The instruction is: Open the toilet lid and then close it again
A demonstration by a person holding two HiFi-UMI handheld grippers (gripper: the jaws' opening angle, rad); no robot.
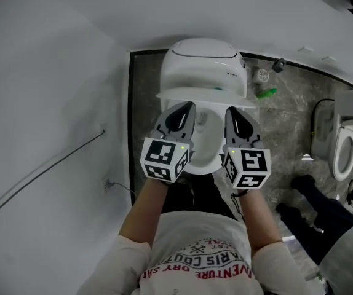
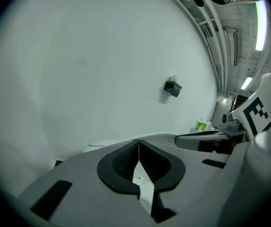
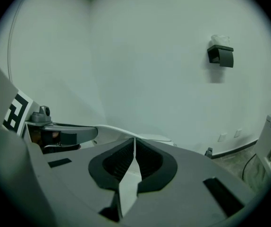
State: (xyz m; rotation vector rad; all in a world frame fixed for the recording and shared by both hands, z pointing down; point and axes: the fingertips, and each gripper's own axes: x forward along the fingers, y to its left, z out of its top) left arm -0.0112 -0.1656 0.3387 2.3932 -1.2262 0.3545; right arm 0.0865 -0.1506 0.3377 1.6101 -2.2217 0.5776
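In the head view the white toilet [image 1: 201, 60] stands against the wall. Its lid [image 1: 204, 94] is lifted partway, so the front rim shows as a wide white band with the bowl [image 1: 206, 143] open below it. My left gripper [image 1: 187, 105] and right gripper [image 1: 230, 110] reach side by side to that rim. In the left gripper view the left gripper [image 2: 139, 143] has its pads meeting in a thin line, the lid's white rim [image 2: 107, 144] just beyond them. The right gripper [image 3: 134, 140] looks the same, with the rim [image 3: 121, 132] at its tips. Whether either pinches the rim is unclear.
A pale wall with a thin cable [image 1: 47, 171] runs close on the left. A green bottle [image 1: 265, 93] and a floor drain [image 1: 262, 75] lie on the grey floor to the right. Further right stands a second toilet [image 1: 347, 149]. A black holder [image 3: 220, 55] hangs on the wall.
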